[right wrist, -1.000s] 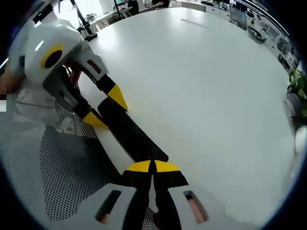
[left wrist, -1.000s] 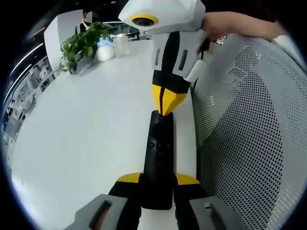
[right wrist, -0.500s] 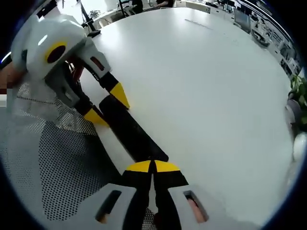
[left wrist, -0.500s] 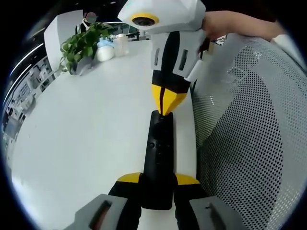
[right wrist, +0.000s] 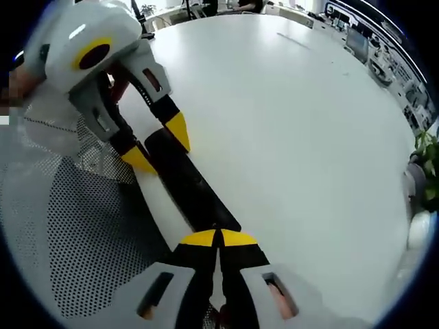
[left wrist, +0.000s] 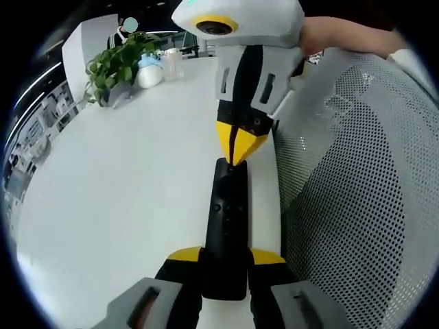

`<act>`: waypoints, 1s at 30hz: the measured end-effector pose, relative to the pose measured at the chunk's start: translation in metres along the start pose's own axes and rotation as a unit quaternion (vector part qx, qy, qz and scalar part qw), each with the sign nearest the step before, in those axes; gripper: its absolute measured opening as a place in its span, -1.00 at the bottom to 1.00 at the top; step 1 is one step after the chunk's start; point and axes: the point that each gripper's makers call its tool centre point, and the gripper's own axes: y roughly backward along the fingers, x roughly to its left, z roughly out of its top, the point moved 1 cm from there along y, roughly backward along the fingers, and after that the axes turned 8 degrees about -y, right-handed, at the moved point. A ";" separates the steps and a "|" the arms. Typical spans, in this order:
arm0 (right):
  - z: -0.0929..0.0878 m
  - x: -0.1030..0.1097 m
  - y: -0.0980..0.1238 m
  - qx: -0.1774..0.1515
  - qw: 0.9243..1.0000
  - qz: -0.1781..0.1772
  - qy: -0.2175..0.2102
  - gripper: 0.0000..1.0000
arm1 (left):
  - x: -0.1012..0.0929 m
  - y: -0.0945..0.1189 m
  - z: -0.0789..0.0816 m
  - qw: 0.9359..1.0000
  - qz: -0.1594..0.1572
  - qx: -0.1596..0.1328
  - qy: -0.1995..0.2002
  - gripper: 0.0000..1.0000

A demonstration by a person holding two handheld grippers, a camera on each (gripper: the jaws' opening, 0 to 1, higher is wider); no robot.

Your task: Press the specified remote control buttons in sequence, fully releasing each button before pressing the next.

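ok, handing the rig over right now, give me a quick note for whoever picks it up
Left gripper: jaws on either side of the near end of the black remote, apparently holding it steady on the white table.
Right gripper: jaws together, yellow tips pointed down at the remote's far end, at or touching its top; contact can't be confirmed.
Remote lies near the table edge, beside a white mesh chair. Potted plant at the far side.
Done: can't tell which buttons have been pressed.
Left: confirm the place in the sequence, lift fully between presses, keep the remote in view.
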 end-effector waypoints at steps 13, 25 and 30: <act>0.010 0.002 0.003 -0.025 0.999 0.016 -0.024 -1.00 | 0.000 0.000 0.000 1.000 0.000 0.000 0.000 -0.51; 0.007 0.004 -0.001 -0.009 1.000 0.013 -0.003 -1.00 | 0.000 0.000 0.000 1.000 -0.001 0.002 -0.003 -0.51; 0.007 0.004 -0.002 -0.008 1.000 0.007 0.011 -1.00 | 0.000 0.000 0.000 1.000 -0.002 0.002 -0.004 -0.51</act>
